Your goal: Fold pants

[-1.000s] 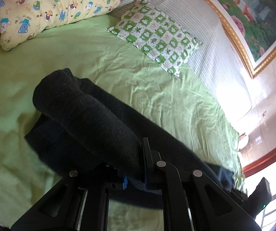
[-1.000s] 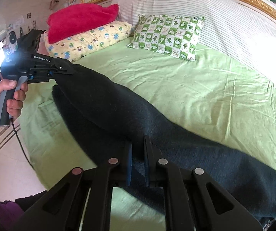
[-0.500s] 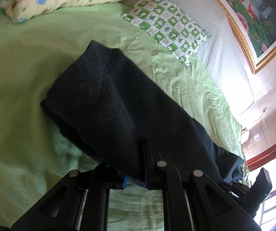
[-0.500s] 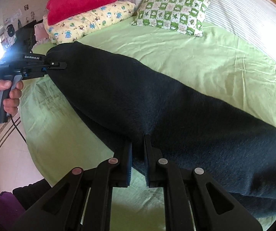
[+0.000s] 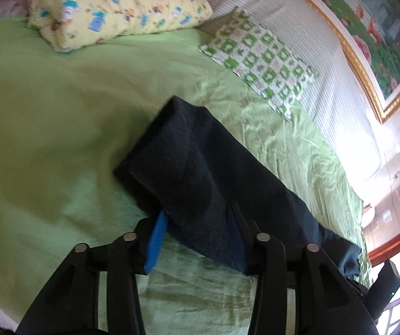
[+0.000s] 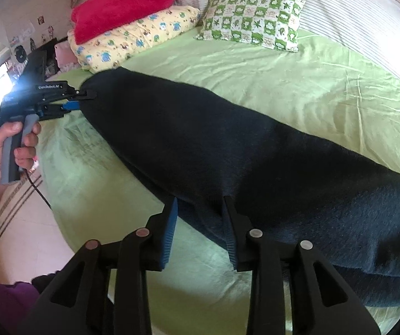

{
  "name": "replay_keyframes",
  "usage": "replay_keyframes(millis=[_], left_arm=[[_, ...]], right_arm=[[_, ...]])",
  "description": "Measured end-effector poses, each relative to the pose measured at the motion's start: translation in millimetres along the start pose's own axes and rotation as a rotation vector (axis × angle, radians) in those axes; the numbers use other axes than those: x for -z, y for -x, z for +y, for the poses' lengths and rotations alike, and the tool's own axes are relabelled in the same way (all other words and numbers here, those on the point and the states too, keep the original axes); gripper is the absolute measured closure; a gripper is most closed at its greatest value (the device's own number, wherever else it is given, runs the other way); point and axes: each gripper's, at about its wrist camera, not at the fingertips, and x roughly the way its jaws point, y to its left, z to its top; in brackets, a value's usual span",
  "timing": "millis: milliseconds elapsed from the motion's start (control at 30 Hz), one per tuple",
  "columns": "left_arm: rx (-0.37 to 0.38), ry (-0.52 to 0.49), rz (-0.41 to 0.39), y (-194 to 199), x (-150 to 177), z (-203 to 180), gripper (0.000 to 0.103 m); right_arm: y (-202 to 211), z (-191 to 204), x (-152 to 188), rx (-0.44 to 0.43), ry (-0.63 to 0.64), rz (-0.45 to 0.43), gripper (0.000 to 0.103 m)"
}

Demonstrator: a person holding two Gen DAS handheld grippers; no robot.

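Releasing the fold cleanly is judged to be the step in hand. The pants (image 6: 255, 153) are laid lengthwise along the near side of the bed (image 6: 297, 83), one leg doubled over the other. The left gripper (image 5: 197, 240) is spread wide at one end of the cloth, with fabric lying between the jaws but not pinched. The right gripper (image 6: 200, 231) is likewise parted, the near edge of the cloth resting in the gap. Both tools are best drawn straight back, away from the cloth, so that the top layer is not dragged. The near edges are best checked for alignment before the next fold is begun.
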Motion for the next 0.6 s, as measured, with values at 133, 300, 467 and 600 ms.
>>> replay_keyframes(millis=[133, 300, 467, 600], left_arm=[[-0.019, 0.03, -0.015, 6.0, -1.7, 9.8, 0.051], [-0.021, 0.075, -0.008, 5.4, 1.1, 21.7, 0.05], [-0.016, 0.109, -0.003, 4.0, 5.1, 31.1, 0.044], [0.001, 0.132, 0.007, 0.1, 4.1, 33.6, 0.042]], right_arm=[[10.2, 0.1, -9.6, -0.066, -0.037, -0.042, 0.069], [13.9, -2.8, -32.0, -0.093, -0.075, -0.088, 0.069], [5.8, -13.2, -55.2, -0.108, -0.127, -0.095, 0.069], [-7.2, -24.5, -70.5, -0.164, -0.182, -0.08, 0.069]])
